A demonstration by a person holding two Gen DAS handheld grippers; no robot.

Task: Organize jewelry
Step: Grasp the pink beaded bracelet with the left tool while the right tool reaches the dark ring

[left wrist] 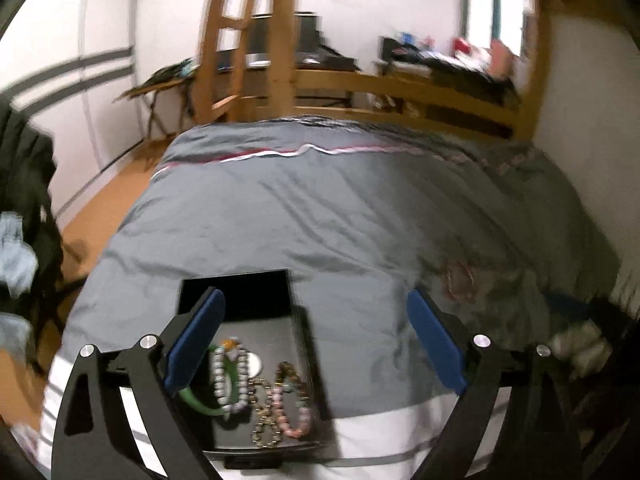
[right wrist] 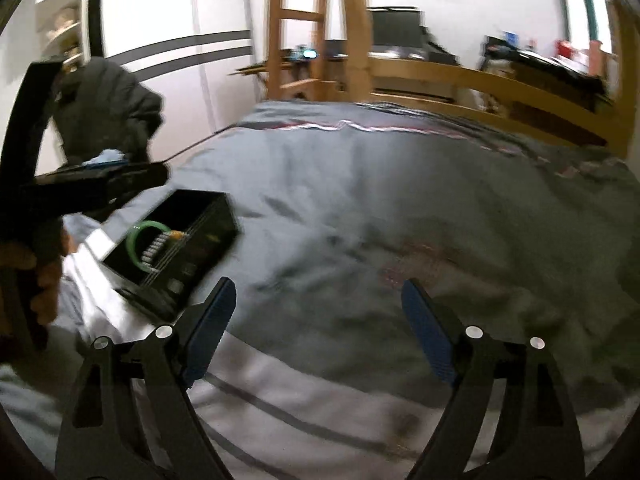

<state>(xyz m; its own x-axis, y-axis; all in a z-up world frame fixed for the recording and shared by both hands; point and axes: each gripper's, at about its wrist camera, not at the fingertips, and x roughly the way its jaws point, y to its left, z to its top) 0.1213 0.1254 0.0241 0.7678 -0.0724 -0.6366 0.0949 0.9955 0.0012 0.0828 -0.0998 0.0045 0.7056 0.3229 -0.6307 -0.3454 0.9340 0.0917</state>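
Note:
An open black jewelry box (left wrist: 256,332) lies on the grey bed cover. In it are a green bangle (left wrist: 196,404), a white bead bracelet (left wrist: 224,380), a gold chain (left wrist: 262,424) and a pink bead bracelet (left wrist: 290,416). My left gripper (left wrist: 316,340) is open and empty just above the box. A blurred reddish piece of jewelry (left wrist: 460,276) lies on the cover to the right. In the right wrist view the box (right wrist: 176,248) is at the left with the green bangle (right wrist: 142,240) inside. My right gripper (right wrist: 318,328) is open and empty over the cover, near the reddish piece (right wrist: 404,268).
The grey bed cover (left wrist: 320,208) with a white striped band (right wrist: 320,412) fills the front. A wooden bed frame and ladder (left wrist: 240,40) stand behind. A dark jacket (right wrist: 108,112) hangs at the left by a white wardrobe (right wrist: 180,40). The left hand-held gripper body (right wrist: 48,184) shows at left.

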